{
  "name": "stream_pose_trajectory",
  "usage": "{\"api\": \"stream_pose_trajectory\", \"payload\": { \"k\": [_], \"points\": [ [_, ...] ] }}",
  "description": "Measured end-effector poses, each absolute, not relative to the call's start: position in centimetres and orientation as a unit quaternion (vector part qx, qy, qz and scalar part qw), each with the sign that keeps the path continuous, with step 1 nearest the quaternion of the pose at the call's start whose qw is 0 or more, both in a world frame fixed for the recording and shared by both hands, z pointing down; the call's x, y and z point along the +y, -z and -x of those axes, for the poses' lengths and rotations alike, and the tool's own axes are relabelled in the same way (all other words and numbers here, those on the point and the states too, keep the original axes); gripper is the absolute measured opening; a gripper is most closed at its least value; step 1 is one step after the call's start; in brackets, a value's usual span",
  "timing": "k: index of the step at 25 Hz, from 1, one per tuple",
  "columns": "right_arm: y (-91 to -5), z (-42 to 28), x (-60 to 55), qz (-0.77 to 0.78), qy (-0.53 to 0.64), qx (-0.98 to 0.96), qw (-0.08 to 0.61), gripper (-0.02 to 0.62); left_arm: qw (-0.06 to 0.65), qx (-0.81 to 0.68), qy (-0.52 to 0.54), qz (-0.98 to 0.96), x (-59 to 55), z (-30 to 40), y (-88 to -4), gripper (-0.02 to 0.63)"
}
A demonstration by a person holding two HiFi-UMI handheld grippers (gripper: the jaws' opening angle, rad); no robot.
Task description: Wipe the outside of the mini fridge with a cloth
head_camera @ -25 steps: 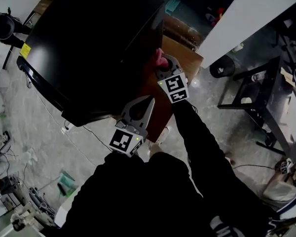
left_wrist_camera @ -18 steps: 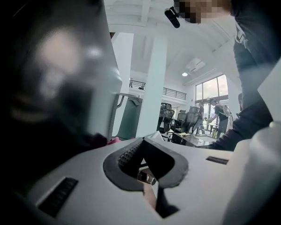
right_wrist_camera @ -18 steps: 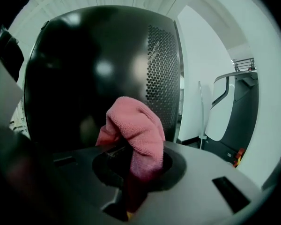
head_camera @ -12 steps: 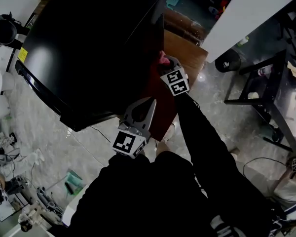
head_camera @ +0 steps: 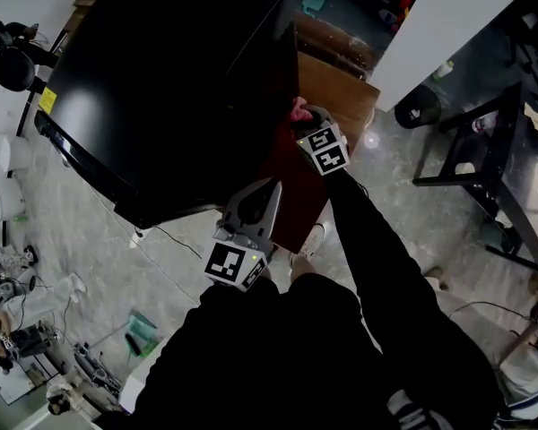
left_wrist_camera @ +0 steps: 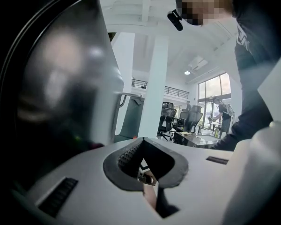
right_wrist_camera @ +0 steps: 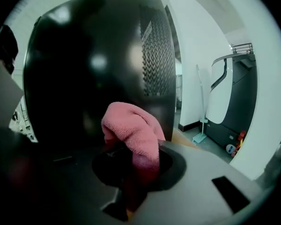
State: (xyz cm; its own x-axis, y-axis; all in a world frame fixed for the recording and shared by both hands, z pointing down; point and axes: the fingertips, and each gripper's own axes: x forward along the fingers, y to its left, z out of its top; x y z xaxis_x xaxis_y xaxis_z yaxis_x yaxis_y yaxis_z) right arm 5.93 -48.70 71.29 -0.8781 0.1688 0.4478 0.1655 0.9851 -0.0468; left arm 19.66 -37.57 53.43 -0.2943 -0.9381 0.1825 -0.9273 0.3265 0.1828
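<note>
The black mini fridge (head_camera: 170, 88) fills the upper left of the head view and stands on a wooden cabinet (head_camera: 327, 92). My right gripper (head_camera: 298, 119) is shut on a pink cloth (head_camera: 298, 110) and presses it against the fridge's right side wall. In the right gripper view the pink cloth (right_wrist_camera: 133, 135) bunches between the jaws in front of the glossy black fridge (right_wrist_camera: 93, 64). My left gripper (head_camera: 267, 191) hangs shut with nothing in it, below the fridge's front corner. In the left gripper view the fridge's side (left_wrist_camera: 51, 93) looms at the left.
A black metal rack (head_camera: 484, 159) stands at the right on the grey floor. A white wall (head_camera: 448, 25) runs along the upper right. Clutter and cables (head_camera: 27, 330) lie on the floor at the lower left. A treadmill (right_wrist_camera: 225, 93) stands behind the fridge.
The right gripper with the cloth has shifted slightly along the fridge's side wall. The left gripper has stayed nearly in place.
</note>
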Motion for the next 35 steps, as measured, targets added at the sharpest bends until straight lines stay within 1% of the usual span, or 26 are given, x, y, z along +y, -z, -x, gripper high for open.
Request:
{"api": "stream_pose_trajectory", "payload": {
  "k": [8,13,17,22,31,35],
  "points": [
    [-55.4,-12.5,-44.3,0.112,0.004,-0.988,0.102,0.060,0.095,-0.807,0.031,-0.582,-34.5,-21.2,-48.5,0.006],
    [-46.8,-15.8,-39.0,0.162,0.000,-0.986,0.047,0.060,0.084,-0.810,0.042,-0.578,-31.8,-21.8,-45.2,0.006],
    [-41.9,-17.3,-35.3,0.187,-0.007,-0.982,0.008,0.060,0.068,-0.815,0.044,-0.573,-29.8,-22.5,-42.9,0.006],
    [-39.3,-16.6,-31.8,0.213,0.008,-0.977,-0.006,0.061,0.046,-0.830,0.039,-0.554,-27.5,-22.4,-41.2,0.006],
    [-38.7,-14.1,-29.5,0.205,0.008,-0.978,-0.031,0.061,0.040,-0.844,0.046,-0.532,-25.0,-21.3,-41.2,0.006],
    [-40.6,-13.8,-29.4,0.206,0.024,-0.978,-0.015,0.060,0.044,-0.844,0.044,-0.533,-24.8,-20.8,-41.9,0.006]
  ]
}}
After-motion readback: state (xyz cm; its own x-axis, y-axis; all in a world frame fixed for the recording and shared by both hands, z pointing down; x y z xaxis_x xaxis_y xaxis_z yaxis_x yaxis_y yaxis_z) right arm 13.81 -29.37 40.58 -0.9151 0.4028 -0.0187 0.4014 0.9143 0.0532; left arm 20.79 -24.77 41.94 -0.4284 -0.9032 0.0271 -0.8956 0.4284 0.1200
